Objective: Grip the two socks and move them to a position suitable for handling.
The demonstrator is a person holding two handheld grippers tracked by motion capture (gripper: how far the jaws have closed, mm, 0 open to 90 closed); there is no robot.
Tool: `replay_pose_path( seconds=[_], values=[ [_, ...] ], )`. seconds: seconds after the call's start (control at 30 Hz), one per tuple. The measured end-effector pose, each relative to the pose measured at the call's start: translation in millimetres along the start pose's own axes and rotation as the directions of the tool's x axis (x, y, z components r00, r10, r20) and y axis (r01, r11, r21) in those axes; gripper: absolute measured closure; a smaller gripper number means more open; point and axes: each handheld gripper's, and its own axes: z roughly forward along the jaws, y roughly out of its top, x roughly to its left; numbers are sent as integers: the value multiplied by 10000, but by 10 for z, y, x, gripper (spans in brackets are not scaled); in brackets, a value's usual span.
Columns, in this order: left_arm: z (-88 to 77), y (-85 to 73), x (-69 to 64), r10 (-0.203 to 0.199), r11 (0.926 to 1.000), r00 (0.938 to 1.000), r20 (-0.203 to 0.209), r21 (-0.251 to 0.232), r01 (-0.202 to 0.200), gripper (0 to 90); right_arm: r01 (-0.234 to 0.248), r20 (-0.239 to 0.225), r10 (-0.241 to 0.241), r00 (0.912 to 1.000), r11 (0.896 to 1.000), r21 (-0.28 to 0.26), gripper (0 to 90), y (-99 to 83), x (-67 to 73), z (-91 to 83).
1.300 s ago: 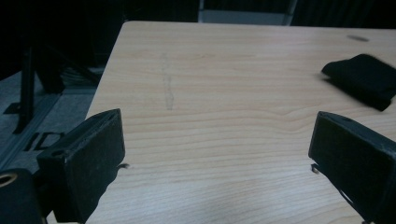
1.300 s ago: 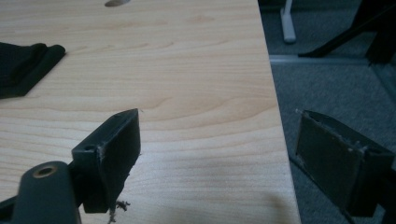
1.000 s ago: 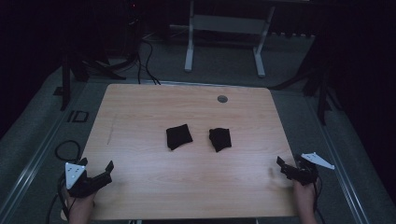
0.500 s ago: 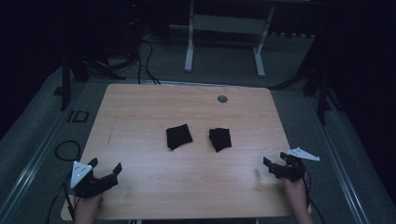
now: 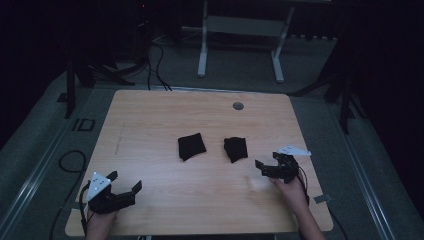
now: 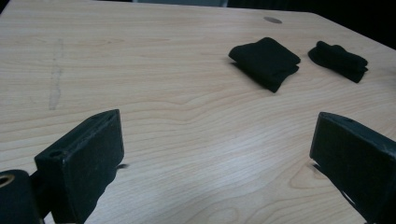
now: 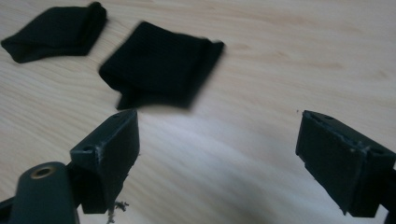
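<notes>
Two folded black cloths lie side by side mid-table: the left cloth (image 5: 191,146) and the right cloth (image 5: 235,149). My right gripper (image 5: 267,162) is open just right of the right cloth, not touching it. In the right gripper view its jaws (image 7: 219,135) stand wide apart, with the right cloth (image 7: 161,70) close ahead and the left cloth (image 7: 56,32) beyond. My left gripper (image 5: 124,181) is open near the front left corner, well short of both. Its own view, with the left gripper (image 6: 217,130) empty, shows the left cloth (image 6: 265,60) and right cloth (image 6: 338,59) far ahead.
The wooden table (image 5: 150,120) has a round cable hole (image 5: 238,106) near its back edge. Behind it stands a white desk frame (image 5: 240,45). Cables (image 5: 67,160) lie on the grey floor at the left. Surroundings are dark.
The right gripper has moved left and forward from the table's right edge to just beside the right cloth. The left gripper has moved right, in over the front left corner.
</notes>
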Motion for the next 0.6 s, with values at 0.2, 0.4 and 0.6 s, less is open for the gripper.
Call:
replay_pose_path(
  seconds=[0.2, 0.4, 0.6],
  values=[
    [-9, 5, -47, 416, 9991, 9988, -267, -37, -417, 32, 228, -271, -232, 9994, 9996, -172, 199, 246, 169, 209],
    [-9, 6, -65, 520, 9986, 9986, -106, 40, -520, 40, 388, -479, -391, 9981, 9992, -71, 247, 440, 286, 496],
    [-20, 6, -44, 444, 9990, 9990, -109, 37, -444, 40, 398, -279, -385, 9989, 9980, 483, 262, 529, 319, 857]
  ],
)
